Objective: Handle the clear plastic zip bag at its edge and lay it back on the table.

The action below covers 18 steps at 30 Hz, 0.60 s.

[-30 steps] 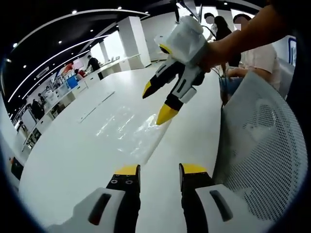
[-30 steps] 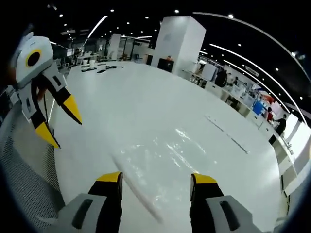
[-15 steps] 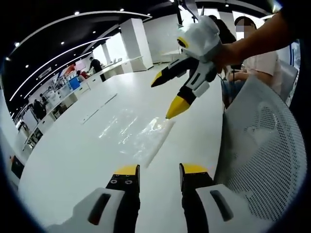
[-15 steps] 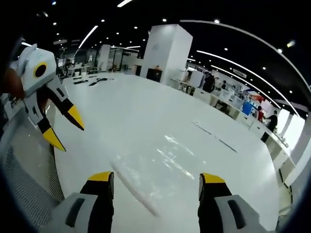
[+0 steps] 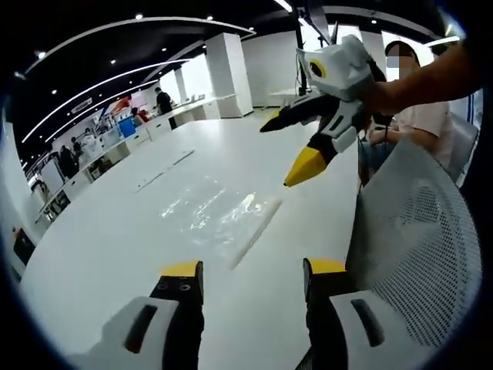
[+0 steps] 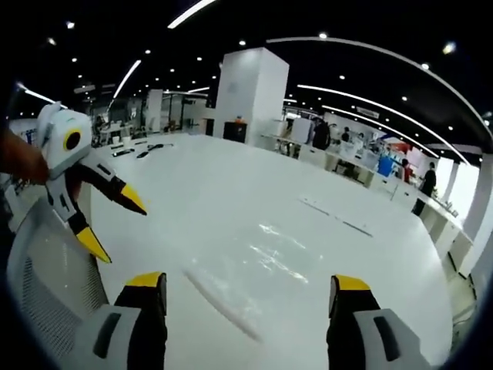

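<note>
The white table [image 5: 100, 254] extends ahead of both pairs of jaws. A white mesh chair back [image 5: 420, 254] stands just beside the table edge, outboard of the left gripper's right jaw; in the right gripper view the chair back [image 6: 46, 270] lies outboard of the left jaw.

The clear plastic zip bag [image 5: 219, 220] lies flat on the table, ahead of the left gripper [image 5: 250, 268] and free of its jaws. In the right gripper view the zip bag [image 6: 254, 274] lies ahead, between the lines of the two jaws, untouched.

Left gripper: jaws spread, holding nothing. Right gripper [image 6: 245, 280]: jaws spread wide, holding nothing. Seen from the left gripper view, the right gripper [image 5: 289, 150] hangs above the bag's far edge, clear of it.
</note>
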Each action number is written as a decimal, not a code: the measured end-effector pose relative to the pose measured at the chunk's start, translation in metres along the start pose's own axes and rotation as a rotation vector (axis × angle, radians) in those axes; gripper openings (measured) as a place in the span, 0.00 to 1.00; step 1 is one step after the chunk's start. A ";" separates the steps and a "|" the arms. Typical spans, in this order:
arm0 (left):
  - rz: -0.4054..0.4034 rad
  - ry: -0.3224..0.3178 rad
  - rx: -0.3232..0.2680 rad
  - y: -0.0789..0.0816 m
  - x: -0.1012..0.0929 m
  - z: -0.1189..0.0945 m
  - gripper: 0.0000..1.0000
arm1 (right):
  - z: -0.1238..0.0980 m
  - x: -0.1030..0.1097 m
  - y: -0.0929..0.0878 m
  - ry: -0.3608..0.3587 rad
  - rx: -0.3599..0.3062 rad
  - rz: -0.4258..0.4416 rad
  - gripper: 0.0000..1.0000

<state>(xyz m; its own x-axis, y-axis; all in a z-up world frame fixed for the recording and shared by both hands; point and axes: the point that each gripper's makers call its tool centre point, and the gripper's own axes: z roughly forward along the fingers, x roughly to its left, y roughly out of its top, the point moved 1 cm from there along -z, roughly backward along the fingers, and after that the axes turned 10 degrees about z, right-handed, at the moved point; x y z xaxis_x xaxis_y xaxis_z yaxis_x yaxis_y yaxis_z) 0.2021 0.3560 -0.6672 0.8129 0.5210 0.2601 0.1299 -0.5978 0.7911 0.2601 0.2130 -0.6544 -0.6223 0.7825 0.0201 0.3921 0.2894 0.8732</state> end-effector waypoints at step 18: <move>-0.139 0.052 -0.033 -0.013 0.000 -0.013 0.91 | -0.033 0.013 -0.007 0.002 -0.049 0.071 0.97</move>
<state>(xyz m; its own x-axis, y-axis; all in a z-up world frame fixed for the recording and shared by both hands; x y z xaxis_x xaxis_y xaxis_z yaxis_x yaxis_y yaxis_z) 0.1935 0.3718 -0.6701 0.7577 0.6290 0.1741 0.2200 -0.4974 0.8392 0.2268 0.2028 -0.6445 -0.5954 0.7991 0.0831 0.4012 0.2061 0.8925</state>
